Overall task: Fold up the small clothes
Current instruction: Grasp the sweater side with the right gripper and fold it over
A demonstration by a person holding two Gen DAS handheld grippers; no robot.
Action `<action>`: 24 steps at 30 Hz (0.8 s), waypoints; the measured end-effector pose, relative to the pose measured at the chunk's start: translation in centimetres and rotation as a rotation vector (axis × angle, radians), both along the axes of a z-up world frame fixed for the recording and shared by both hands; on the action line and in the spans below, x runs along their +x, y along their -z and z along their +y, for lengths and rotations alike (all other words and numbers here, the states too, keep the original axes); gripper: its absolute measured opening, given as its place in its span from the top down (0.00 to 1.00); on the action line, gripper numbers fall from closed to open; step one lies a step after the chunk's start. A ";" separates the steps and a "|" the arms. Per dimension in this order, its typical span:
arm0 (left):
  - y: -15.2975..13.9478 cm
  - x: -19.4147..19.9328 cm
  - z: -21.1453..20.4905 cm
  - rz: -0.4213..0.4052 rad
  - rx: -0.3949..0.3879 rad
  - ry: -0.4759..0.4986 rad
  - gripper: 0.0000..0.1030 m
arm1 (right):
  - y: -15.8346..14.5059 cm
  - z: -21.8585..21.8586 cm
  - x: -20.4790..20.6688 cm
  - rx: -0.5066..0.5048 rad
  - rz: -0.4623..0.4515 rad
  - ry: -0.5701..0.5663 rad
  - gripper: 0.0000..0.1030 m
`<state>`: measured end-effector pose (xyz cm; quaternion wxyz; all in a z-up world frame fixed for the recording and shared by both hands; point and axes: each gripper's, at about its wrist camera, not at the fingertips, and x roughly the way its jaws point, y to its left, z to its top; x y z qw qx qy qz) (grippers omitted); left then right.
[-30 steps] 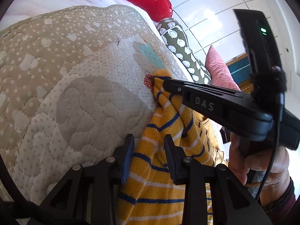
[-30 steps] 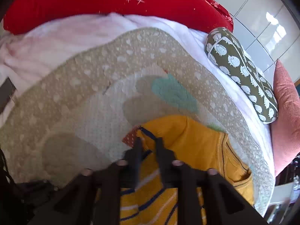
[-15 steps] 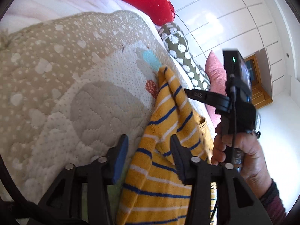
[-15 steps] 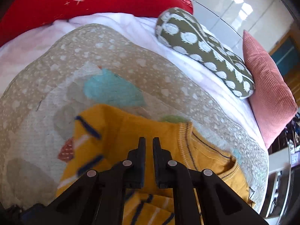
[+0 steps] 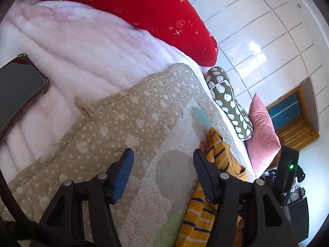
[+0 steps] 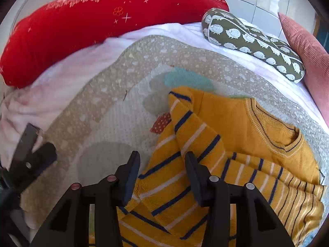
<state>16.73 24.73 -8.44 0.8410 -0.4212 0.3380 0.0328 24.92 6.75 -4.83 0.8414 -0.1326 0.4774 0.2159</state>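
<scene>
Mustard-yellow knitted child's sweater with navy and white stripes (image 6: 236, 144) lying on a beige quilted play mat with pale dots and coloured patches (image 6: 115, 111); one striped sleeve folded across the body, ribbed collar to the far right; left gripper (image 5: 163, 169) spread wide, holding nothing, poised over the mat just left of the sweater (image 5: 216, 154); right gripper (image 6: 162, 169) open to a moderate gap, empty, hanging above the near striped part of the sweater. Beyond the mat, fluffy pale pink blanket (image 5: 86, 45), long red bolster with gold stars (image 6: 98, 24), olive hedgehog-print cushion (image 6: 253, 39), pink ribbed cushion (image 5: 261, 131); black phone (image 5: 16, 90) resting on the blanket at far left.
</scene>
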 end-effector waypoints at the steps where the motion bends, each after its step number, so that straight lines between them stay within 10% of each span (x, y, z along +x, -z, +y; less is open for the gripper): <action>1: 0.1 0.0 0.0 0.006 0.000 -0.002 0.43 | 0.9 0.6 -0.5 -0.037 -0.023 -0.010 0.53; 2: 0.1 0.0 0.0 0.009 -0.001 -0.003 0.43 | 1.8 1.0 -0.9 -0.080 -0.030 -0.025 0.83; 3: 0.1 -0.1 0.0 0.011 0.000 -0.006 0.43 | 2.2 1.5 -1.2 -0.110 -0.034 -0.034 0.91; 8: 0.4 -0.2 0.3 0.023 0.000 -0.033 0.43 | -0.2 0.2 -2.4 0.069 -0.003 -0.040 0.93; 14: 0.6 -0.3 0.8 0.026 -0.001 -0.064 0.43 | 1.5 -0.1 -3.0 0.301 0.304 -0.129 0.95; 18: 0.7 0.0 0.5 0.031 -0.002 -0.048 0.43 | -1.3 -0.1 -3.8 0.218 0.094 -0.143 0.95; 21: 0.7 0.1 0.4 0.030 -0.003 -0.040 0.43 | -2.9 -0.7 -2.0 0.118 -0.080 -0.070 0.81; 24: 0.7 0.2 0.1 0.028 0.007 -0.032 0.42 | -2.6 -1.3 1.1 0.090 -0.102 -0.004 0.45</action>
